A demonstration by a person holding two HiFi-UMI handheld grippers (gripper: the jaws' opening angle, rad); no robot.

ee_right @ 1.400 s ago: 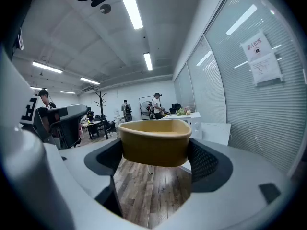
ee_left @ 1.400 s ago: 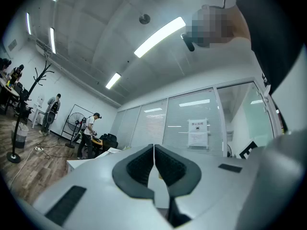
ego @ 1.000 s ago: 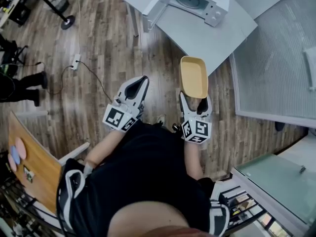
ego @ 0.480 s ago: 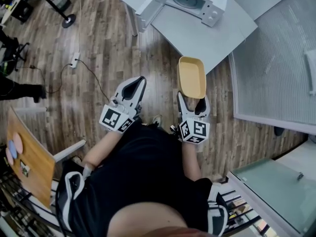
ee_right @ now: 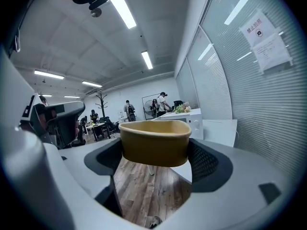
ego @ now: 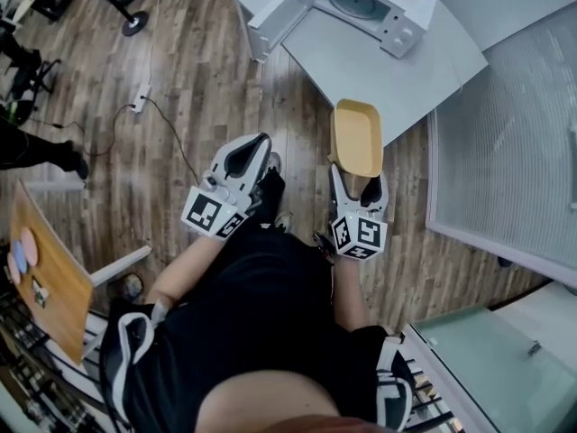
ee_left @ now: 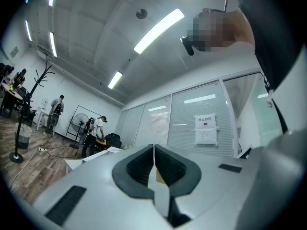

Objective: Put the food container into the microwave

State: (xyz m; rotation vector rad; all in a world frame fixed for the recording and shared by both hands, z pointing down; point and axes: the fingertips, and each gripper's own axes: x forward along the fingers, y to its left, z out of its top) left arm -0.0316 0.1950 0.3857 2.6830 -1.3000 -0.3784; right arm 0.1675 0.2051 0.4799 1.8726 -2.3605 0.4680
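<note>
My right gripper is shut on a tan oblong food container, held level over the wooden floor just short of the table corner. In the right gripper view the food container sits squeezed between both pads. The white microwave stands on the grey table ahead, its door swung open to the left, turntable visible inside. My left gripper is shut and holds nothing, raised beside the right one; its jaws meet in the left gripper view.
A glass partition runs along the right. A power strip and cable lie on the floor at left. A wooden board stands at lower left. People stand far off by desks.
I have stepped slightly closer to the table; both grippers and the container keep the same pose. The microwave sits a bit further right in view.
</note>
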